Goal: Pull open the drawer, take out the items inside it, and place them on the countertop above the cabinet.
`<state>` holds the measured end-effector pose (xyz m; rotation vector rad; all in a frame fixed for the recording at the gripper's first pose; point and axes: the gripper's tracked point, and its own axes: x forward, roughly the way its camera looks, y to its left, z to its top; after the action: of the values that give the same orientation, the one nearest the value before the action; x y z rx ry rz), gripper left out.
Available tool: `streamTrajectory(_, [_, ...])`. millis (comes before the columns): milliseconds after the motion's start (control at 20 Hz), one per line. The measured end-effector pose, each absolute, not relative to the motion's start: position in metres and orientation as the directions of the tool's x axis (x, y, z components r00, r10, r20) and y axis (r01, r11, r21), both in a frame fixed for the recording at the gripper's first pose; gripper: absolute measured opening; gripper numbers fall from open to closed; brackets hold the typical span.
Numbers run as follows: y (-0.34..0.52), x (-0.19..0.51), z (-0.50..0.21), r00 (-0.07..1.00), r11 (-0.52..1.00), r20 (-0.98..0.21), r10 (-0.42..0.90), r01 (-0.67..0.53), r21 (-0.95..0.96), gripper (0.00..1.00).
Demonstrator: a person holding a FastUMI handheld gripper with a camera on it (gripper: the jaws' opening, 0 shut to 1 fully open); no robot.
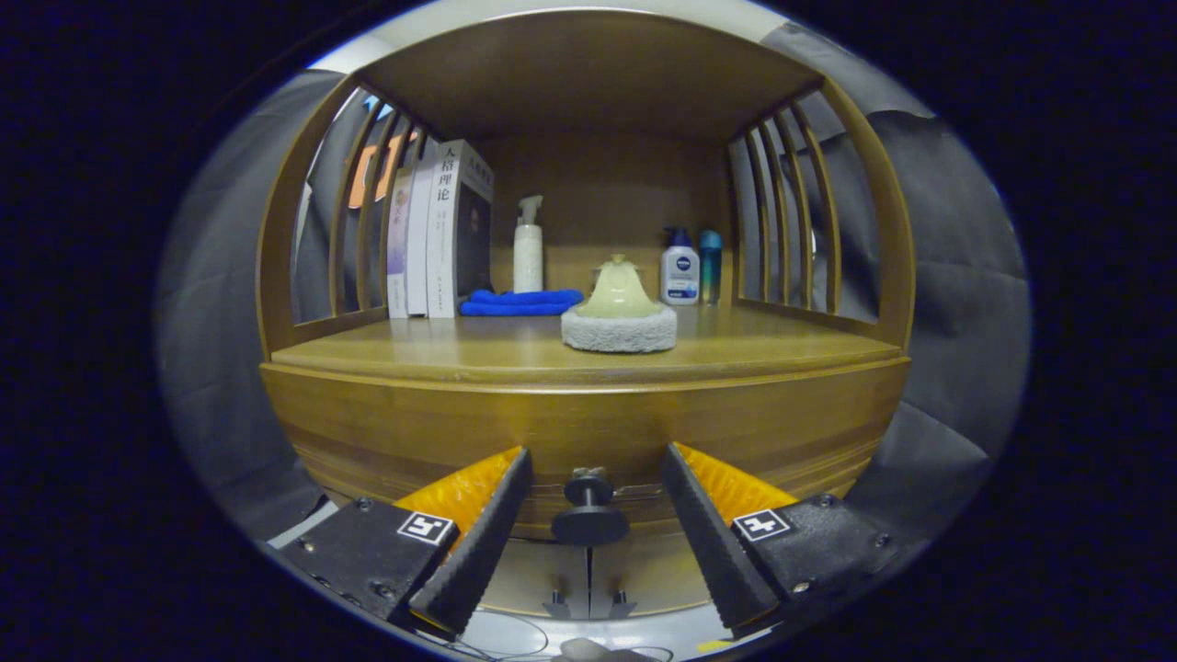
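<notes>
While fingers spread apart: gripper (593, 501) open, drawer (588, 432) knob (589, 511) between tips, prob. w/o contact.

Drawer (588, 432) closed; contents hidden. Teal bottle (710, 265) partly hidden behind white bottle (679, 268). Blue cloth (520, 302): right end behind the pale dome (619, 292). Tongs (593, 501) bases cut off near.

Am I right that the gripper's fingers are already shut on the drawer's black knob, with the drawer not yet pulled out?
Not quite. In the gripper view the gripper is open: the black knob sits between the fingers with a gap on either side, neither pad touching it. The drawer does look closed, flush beneath the countertop.
</notes>
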<state>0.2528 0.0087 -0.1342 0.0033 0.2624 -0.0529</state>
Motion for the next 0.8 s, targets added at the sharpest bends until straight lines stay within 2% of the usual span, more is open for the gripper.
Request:
streamTrajectory(300, [-0.001, 0.143, -0.072, 0.980, 0.999, -0.194, -0.036, 0.029, -0.039, 0.96])
streamTrajectory(550, [-0.022, 0.051, -0.032, 0.991, 0.996, -0.103, -0.082, 0.079, -0.037, 0.97])
streamTrajectory(800, [-0.041, 0.006, -0.015, 0.993, 0.994, -0.044, -0.110, 0.109, -0.019, 0.97])
